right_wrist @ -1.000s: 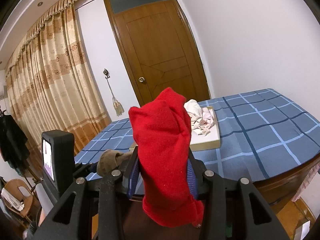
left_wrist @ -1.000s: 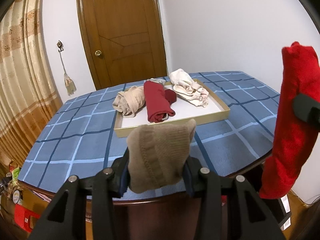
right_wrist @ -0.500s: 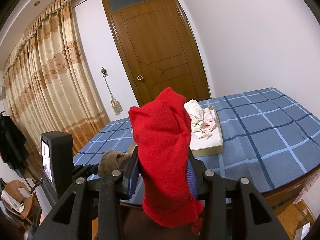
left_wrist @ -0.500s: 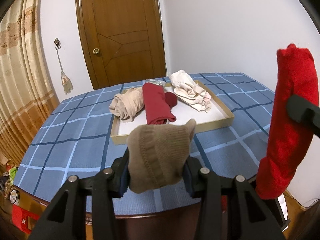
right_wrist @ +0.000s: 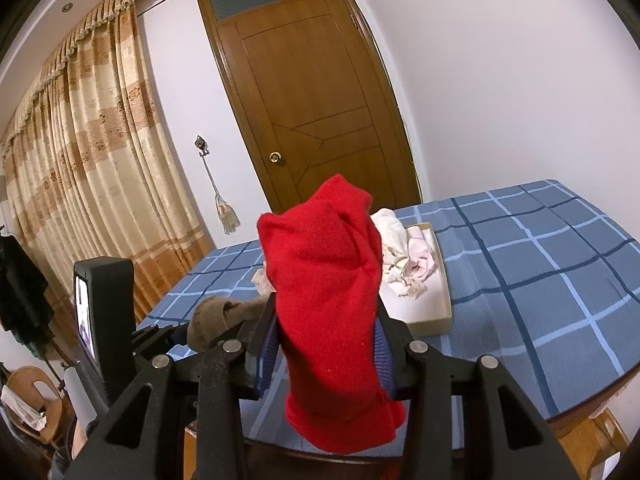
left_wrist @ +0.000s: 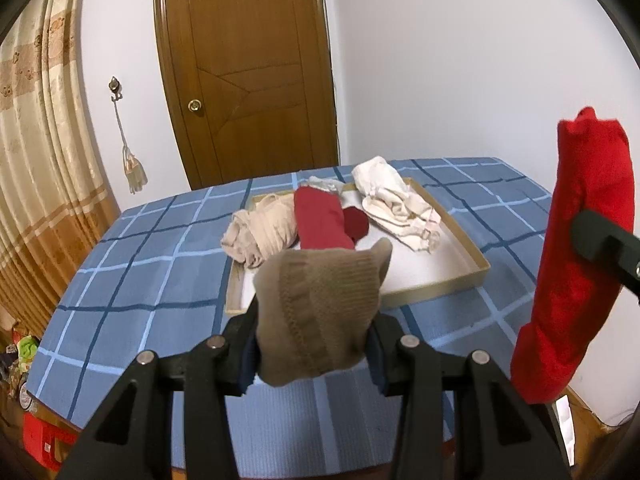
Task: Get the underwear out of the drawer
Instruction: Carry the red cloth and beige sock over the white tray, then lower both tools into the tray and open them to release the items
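Observation:
My left gripper is shut on a tan knitted garment and holds it above the near part of the blue checked table. My right gripper is shut on a bright red garment, which also hangs at the right edge of the left wrist view as the red garment. Beyond both, a shallow cardboard drawer tray lies on the table. It holds a beige bundle, a dark red roll and a white-pink bundle.
A brown wooden door stands behind the table beside a white wall. Beige curtains hang at the left. The left gripper's body with a small screen shows at the left of the right wrist view. A wicker chair sits low left.
Both grippers have moved forward over the table with their garments still held; the drawer tray now looks closer and larger in both views.

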{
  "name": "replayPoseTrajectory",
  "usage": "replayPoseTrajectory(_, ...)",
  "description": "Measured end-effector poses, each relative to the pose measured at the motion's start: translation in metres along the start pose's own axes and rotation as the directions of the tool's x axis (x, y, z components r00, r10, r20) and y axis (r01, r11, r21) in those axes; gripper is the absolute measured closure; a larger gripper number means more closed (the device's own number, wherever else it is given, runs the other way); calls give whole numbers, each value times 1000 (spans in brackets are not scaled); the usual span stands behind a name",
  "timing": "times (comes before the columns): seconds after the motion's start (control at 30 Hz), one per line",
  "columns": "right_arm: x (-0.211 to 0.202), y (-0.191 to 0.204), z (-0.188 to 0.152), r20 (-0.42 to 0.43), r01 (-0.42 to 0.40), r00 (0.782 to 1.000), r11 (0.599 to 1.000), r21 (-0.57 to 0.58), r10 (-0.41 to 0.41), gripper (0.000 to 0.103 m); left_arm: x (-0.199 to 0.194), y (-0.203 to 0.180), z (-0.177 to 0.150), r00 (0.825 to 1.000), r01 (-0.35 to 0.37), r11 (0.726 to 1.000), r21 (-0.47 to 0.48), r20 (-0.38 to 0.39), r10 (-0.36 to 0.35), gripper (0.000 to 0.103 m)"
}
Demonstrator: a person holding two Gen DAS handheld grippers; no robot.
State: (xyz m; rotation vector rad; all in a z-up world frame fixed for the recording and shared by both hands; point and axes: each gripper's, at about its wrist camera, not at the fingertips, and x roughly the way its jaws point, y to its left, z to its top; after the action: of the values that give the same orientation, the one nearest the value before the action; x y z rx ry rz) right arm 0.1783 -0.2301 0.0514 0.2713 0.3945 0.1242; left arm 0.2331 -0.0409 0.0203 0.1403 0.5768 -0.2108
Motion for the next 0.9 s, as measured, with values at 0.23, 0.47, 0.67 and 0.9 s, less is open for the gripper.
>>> replayPoseTrajectory(0.23,15,-8,11,-1,3,1000,1000,5,-3,59,11,1,9,1000,-1,1000,-1,-4,1,60)
replayPoseTrajectory(0.47,28,-16,18,-3,26,1000,1000,-3,-26,59,31,12,15,1000,-13,999,-30,-25,12,60)
replayPoseTrajectory(0.67,56,-28,30,-5,51,999,999,1,-51,59,52,10,33,1000,-19,999,-29,-25,18,60)
replayPoseTrajectory(0.9,102,-39,48,-23,85,996,996,-4,-85,59,86,9,54,999,-24,999,-42,-31,23,60)
